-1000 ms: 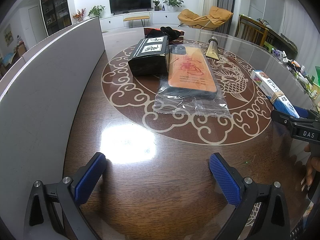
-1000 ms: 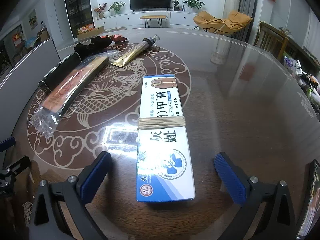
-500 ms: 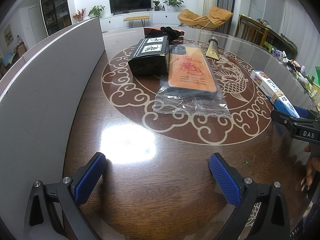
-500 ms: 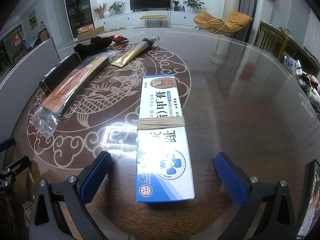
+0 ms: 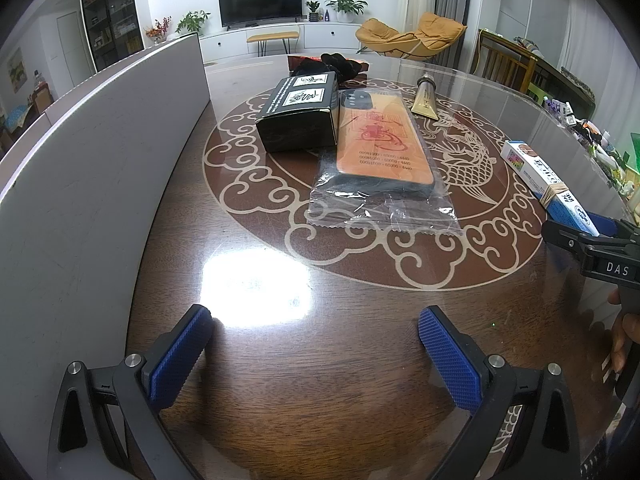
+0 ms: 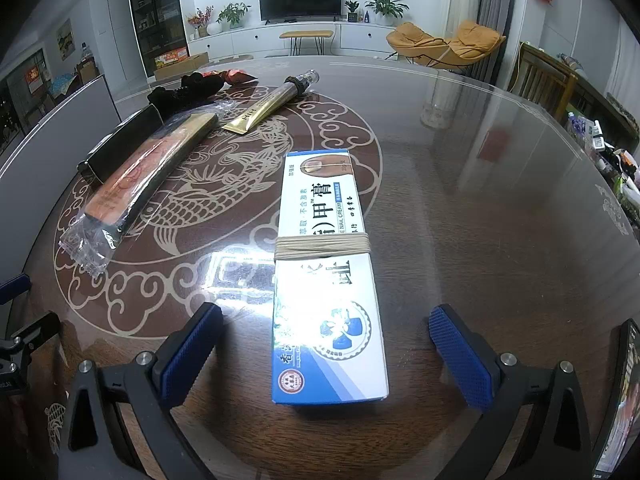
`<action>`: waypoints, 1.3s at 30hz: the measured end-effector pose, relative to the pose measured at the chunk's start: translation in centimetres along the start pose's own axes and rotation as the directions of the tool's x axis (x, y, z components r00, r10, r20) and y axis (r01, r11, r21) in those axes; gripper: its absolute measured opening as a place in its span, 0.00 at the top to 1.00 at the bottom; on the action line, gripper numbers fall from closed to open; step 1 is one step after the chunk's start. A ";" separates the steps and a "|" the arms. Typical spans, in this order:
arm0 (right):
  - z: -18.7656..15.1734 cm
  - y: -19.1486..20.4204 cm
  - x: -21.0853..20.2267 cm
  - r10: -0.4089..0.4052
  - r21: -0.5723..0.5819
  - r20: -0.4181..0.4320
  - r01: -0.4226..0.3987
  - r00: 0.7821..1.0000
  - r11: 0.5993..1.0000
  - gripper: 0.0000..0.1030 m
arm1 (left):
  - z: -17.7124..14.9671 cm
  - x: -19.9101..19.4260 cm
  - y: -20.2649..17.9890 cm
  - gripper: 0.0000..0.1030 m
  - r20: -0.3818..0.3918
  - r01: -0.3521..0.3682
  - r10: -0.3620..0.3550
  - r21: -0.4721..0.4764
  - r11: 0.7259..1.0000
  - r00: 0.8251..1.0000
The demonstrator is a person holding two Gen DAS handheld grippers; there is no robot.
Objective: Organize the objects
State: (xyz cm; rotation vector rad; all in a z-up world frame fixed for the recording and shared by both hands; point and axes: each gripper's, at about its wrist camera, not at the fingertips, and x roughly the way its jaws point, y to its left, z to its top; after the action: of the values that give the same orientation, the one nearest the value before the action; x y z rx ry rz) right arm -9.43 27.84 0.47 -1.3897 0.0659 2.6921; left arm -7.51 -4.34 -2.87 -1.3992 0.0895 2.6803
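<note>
A blue and white nail cream box (image 6: 326,276) with a rubber band around it lies lengthwise between the spread fingers of my right gripper (image 6: 326,354), which is open and not touching it. The same box (image 5: 548,182) shows at the right of the left wrist view. My left gripper (image 5: 316,354) is open over bare tabletop, nothing between its fingers. Ahead of it lie an orange phone case in a clear bag (image 5: 380,148), a black box (image 5: 302,114) and a gold tube (image 5: 426,98).
A tall white board (image 5: 92,168) stands along the left side of the glass-topped round table (image 6: 480,220). Dark cloth and a red packet (image 5: 332,64) lie at the far side. Small clutter (image 6: 600,148) sits beyond the right rim. A hand (image 5: 622,340) holds the right gripper.
</note>
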 end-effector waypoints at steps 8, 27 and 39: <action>0.0 0.0 0.0 0.000 0.000 0.000 0.000 1.000 1.000 0.00 | 0.0 0.0 0.0 0.00 0.000 0.000 0.000 0.000 1.000 1.000; 0.0 0.0 0.0 0.000 0.000 0.000 0.000 1.000 1.000 0.00 | 12.5 -0.4 -0.9 0.00 0.055 0.055 -0.056 0.034 0.998 0.997; 0.0 0.0 0.0 0.000 0.000 0.000 0.000 1.000 1.000 0.00 | 16.5 9.2 3.3 0.00 -0.113 0.144 -0.152 -0.077 0.987 0.982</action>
State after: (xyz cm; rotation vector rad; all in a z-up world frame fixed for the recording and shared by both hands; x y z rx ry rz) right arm -9.41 27.86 0.45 -1.3894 0.0660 2.6921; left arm -26.59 -5.14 -0.96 -1.5195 -0.0935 2.5015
